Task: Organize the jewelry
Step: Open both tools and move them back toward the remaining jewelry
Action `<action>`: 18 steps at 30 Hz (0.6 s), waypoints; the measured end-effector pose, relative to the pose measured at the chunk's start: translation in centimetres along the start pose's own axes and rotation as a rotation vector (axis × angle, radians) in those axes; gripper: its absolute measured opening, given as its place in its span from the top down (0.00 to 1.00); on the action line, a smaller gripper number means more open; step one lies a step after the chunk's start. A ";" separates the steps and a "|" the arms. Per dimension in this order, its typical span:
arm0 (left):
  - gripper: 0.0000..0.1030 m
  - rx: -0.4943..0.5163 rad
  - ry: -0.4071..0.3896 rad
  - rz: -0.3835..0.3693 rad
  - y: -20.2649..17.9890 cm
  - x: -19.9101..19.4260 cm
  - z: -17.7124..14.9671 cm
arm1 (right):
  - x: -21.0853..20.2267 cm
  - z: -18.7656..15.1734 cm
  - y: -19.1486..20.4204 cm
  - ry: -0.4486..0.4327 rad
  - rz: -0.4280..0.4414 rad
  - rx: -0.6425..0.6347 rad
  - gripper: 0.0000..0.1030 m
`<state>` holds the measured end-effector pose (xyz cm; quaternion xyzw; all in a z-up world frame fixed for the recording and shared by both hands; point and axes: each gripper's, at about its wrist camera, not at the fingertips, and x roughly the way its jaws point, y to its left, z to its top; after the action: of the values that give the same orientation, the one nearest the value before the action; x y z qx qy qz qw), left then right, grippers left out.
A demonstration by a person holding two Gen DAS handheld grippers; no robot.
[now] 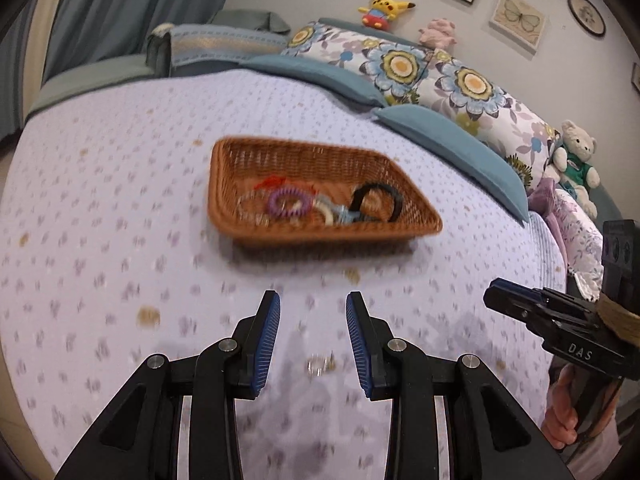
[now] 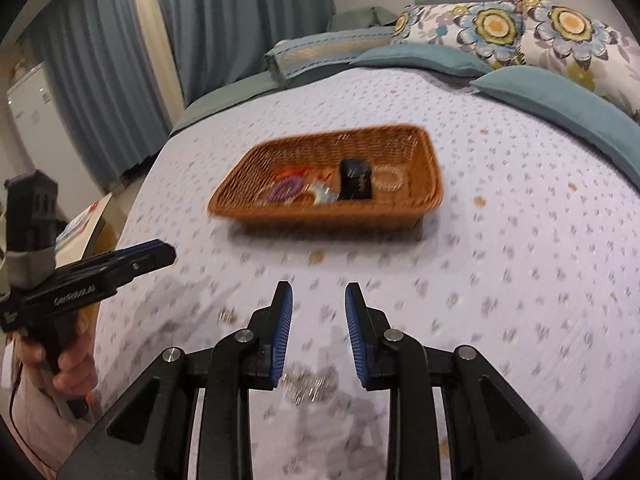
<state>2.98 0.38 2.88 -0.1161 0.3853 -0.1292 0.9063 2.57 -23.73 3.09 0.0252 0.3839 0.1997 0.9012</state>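
The basket (image 1: 320, 232) is brown woven wicker, rough-textured. The bedspread (image 1: 120, 200) is matt quilted cloth. The left gripper (image 1: 313, 310) is matt black plastic with ribbed blue pads (image 1: 268, 344) (shiny metal pivot pins).

The bed (image 1: 120, 208) carried everything, spread with a pale lilac cover dotted with small purple sprigs and a few tan spots. A brown wicker basket (image 1: 224, 184) sat directly on the cover near its middle. On the near side of the basket, a small glittering piece of jewelry (image 1: 320, 365) lay on the cover, too blurred to identify. Beyond the basket, two teal pillows (image 1: 452, 140) lay along the head of the bed, with flowered cushions (image 1: 400, 64) behind them.
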 end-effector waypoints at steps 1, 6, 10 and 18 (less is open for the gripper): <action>0.66 -0.007 0.006 -0.002 0.2 0.0 -0.4 | 0.2 -0.5 -0.1 0.011 0.003 0.002 0.71; 0.66 -0.034 0.039 -0.010 0.7 0.8 -2.4 | 0.7 -2.6 -0.4 0.053 0.023 0.012 0.71; 0.66 -0.043 0.069 -0.020 1.2 2.1 -3.4 | 1.6 -3.8 -0.8 0.093 0.026 0.017 0.71; 0.66 0.003 0.129 0.015 0.7 4.3 -4.8 | 2.8 -4.5 -0.6 0.125 0.036 0.016 0.71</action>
<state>2.47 -0.90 -3.48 -0.1031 0.4434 -0.1300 0.8808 1.41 -23.73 -2.09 0.0269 0.4405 0.2137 0.8715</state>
